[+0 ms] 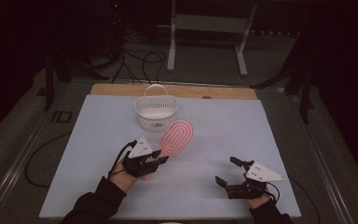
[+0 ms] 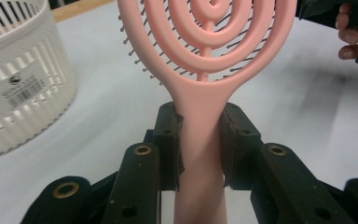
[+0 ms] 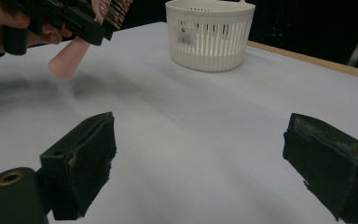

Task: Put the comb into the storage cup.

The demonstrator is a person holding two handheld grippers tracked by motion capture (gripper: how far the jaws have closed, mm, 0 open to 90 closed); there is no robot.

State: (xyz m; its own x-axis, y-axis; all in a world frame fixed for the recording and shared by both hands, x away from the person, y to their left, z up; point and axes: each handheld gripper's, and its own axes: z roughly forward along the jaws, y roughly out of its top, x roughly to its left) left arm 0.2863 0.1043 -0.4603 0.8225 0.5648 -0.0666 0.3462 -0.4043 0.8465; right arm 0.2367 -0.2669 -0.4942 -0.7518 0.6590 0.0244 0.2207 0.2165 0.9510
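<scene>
Clamped between black padded jaws, the handle of a pink plastic hairbrush (image 2: 200, 140) with a looped, vented oval head is held firmly by the left tool (image 1: 161, 159), low at the near-left of the table (image 1: 223, 130). From that tool the brush's long axis runs toward one o'clock, its head raised off the pale sheet and ending just short of a white slotted plastic basket (image 1: 156, 113) with a thin arched handle, which stands upright at the far middle of the table, at about twelve o'clock from the left hand (image 1: 121, 175). That line is what the coming move appears to turn on: the brush head already points at the basket's near rim, and the left hand is clearly the nearer of the two. Well apart at four o'clock, the right tool (image 1: 227, 171) rests low with its jaws spread wide and nothing between them, over bare sheet.
</scene>
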